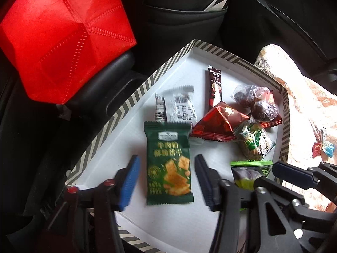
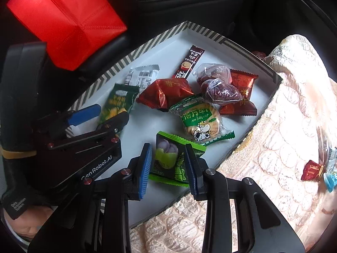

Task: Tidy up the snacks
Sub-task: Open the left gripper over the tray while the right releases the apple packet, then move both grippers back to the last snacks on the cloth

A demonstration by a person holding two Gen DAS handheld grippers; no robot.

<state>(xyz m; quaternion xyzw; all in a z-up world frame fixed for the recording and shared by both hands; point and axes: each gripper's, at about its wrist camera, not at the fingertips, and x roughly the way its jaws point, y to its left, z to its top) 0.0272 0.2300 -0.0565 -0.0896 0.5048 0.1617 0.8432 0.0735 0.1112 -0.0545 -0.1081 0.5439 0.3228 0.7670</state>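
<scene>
Holding: the right gripper (image 2: 168,164) has its jaws closed on the bright green packet (image 2: 174,160), a blue pad pressed to each side edge, low over the near part of the tray.
Left gripper (image 1: 166,181): jaws apart, one blue finger on either side of the dark green cracker packet (image 1: 168,162), with clear gaps; the packet lies flat on the tray floor, ungripped.
Tray (image 1: 134,97): shallow white box with a striped rim, where all the sorted snacks sit; its near edge is covered by the grippers in both views.
Coffee stick (image 1: 214,88): brown sachet toward the far corner, its lower end tucked under the red pyramid packet (image 1: 217,124).
White wrappers (image 1: 177,107): two pale sachets beside the stick, print too small to read, lower edges hidden by the cracker packet.
Clear-wrapped dark sweets (image 2: 217,84): two bundles lying on a flat red packet (image 2: 242,92) that shows only in part.
Cow biscuit pack (image 2: 200,120): green-edged, just beyond the held packet, touching the red ones.
Loose candies (image 2: 316,170): a red one and a blue one well apart from the tray on the cream quilted cloth (image 2: 284,126); the blue one is blurred at the picture edge.
Red bag (image 1: 61,40): fabric, beyond the tray's left rim, top cut off.
Surroundings: black and unlit, shapes hard to make out.
</scene>
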